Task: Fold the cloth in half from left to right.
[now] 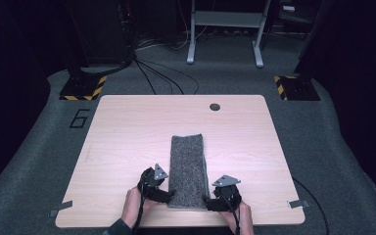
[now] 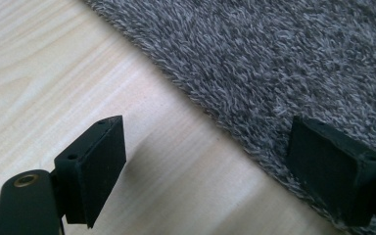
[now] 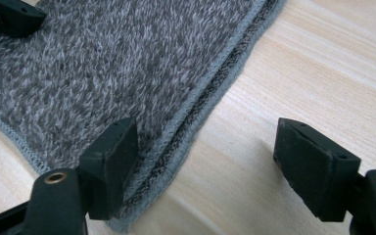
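A grey fuzzy towel (image 1: 188,169), folded into a long strip, lies on the wooden table (image 1: 127,137), running from the middle toward the near edge. My left gripper (image 1: 168,194) is at the towel's near left corner, open, one jaw over the towel (image 2: 284,58) and one over bare wood. My right gripper (image 1: 208,201) is at the near right corner, open, straddling the stitched double edge of the towel (image 3: 127,63). A tip of the left gripper (image 3: 10,17) shows at the top left of the right gripper view. Nothing is pinched by either.
A round dark grommet (image 1: 215,106) sits near the table's far edge. Grey tape tabs (image 1: 298,203) mark the near corners. Beyond the table are cables, a grey metal frame (image 1: 225,22) and yellow-black striped stand bases (image 1: 83,88) on grey carpet.
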### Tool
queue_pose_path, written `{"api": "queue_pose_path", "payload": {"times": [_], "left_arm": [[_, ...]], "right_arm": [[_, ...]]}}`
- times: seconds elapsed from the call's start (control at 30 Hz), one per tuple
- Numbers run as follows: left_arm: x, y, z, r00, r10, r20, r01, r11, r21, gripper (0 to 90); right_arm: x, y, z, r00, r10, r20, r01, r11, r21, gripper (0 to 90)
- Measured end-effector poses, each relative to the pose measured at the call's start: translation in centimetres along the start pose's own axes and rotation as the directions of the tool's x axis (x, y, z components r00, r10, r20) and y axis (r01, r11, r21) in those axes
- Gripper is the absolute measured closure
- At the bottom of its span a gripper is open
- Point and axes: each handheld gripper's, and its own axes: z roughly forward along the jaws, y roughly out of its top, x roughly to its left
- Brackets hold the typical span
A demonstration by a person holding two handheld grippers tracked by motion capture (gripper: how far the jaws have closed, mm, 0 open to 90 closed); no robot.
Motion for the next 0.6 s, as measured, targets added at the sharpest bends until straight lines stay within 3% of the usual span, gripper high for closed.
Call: {"api": "queue_pose_path", "payload": {"times": [0.17,0.37,0.43,0.47,0.6], "left_arm": [[0.8,0.1,-0.4,0.999,-0.041,0.019,0.041,0.9988,-0.028,11.6],[3.4,0.9,-0.8,0.9912,-0.124,0.044,0.127,0.9901,-0.059,9.4],[4.4,1.5,-0.8,0.9866,-0.15,0.065,0.153,0.987,-0.049,8.3],[5.0,2.0,-0.7,0.9886,-0.145,0.042,0.147,0.9882,-0.044,8.3],[7.0,3.7,-0.5,0.9831,-0.179,0.04,0.18,0.9822,-0.052,7.2]], "right_arm": [[-0.6,0.3,-0.3,0.9986,0.021,-0.049,-0.021,1.0,-0.006,20.9],[-2.1,2.0,-0.5,0.9965,0.013,-0.083,-0.017,0.999,-0.045,16.5],[-2.7,2.9,-0.3,0.9948,0.013,-0.101,-0.019,0.998,-0.057,15.7],[-2.9,3.3,-0.4,0.9938,0.024,-0.109,-0.03,0.998,-0.054,15.6],[-4.4,5.6,-0.2,0.9927,0.023,-0.118,-0.032,0.997,-0.073,15.0]]}}
